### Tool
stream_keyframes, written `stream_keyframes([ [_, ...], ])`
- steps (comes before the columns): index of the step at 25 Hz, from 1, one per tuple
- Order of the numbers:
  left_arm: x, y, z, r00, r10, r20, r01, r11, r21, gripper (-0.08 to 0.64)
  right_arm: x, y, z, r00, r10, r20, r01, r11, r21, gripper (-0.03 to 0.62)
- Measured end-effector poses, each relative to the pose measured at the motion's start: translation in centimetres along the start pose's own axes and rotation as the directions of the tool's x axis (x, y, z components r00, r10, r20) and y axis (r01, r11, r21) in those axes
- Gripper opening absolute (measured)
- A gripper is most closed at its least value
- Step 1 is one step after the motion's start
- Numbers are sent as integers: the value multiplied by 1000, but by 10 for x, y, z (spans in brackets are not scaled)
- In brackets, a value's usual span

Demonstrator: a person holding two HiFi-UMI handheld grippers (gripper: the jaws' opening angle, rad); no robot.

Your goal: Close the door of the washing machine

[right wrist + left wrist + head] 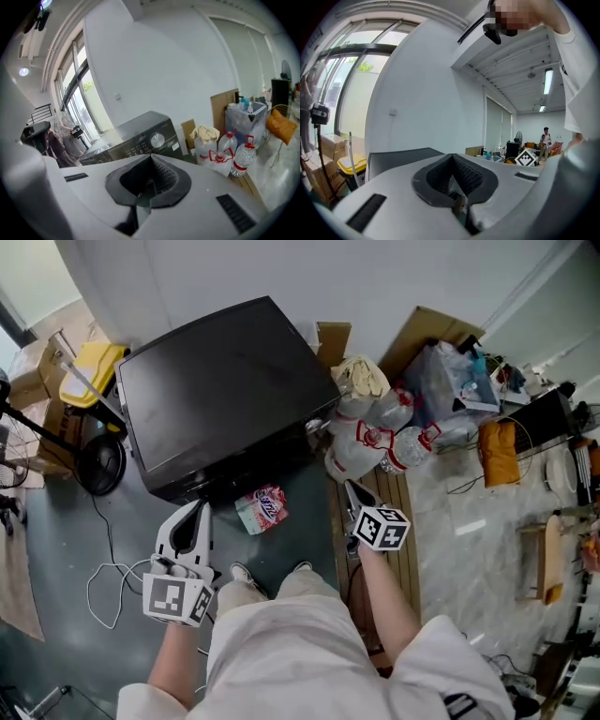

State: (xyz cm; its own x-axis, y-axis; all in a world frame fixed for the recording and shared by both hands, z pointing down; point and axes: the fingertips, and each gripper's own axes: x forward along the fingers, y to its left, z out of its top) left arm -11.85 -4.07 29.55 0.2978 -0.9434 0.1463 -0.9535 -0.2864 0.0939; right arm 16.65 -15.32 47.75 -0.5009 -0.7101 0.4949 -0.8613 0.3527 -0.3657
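Note:
The black washing machine stands against the white wall, seen from above, and its front door is hidden from the head view. My left gripper hangs in front of its lower left corner, jaws together and empty, apart from the machine. My right gripper is off the machine's right front corner, also shut with nothing held. In the right gripper view the right gripper points at the washing machine's control panel and silver dial; the door is out of sight below. In the left gripper view only the washing machine's top shows past the left gripper.
A pink-and-white packet lies on the floor before the machine. Large water bottles and a stuffed sack crowd its right side on a wooden pallet. A yellow bin, a fan and a white cable are at the left.

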Motion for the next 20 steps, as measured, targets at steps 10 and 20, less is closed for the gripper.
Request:
stream_keyframes([
  [10, -5, -9, 94, 987, 12, 162, -21, 998, 56, 6, -150, -24, 168, 930, -68, 362, 139, 975, -175, -2],
  [20, -33, 12, 133, 961, 98, 259, -111, 993, 35, 6, -235, 7, 206, 851, -76, 519, 246, 932, -267, -2],
])
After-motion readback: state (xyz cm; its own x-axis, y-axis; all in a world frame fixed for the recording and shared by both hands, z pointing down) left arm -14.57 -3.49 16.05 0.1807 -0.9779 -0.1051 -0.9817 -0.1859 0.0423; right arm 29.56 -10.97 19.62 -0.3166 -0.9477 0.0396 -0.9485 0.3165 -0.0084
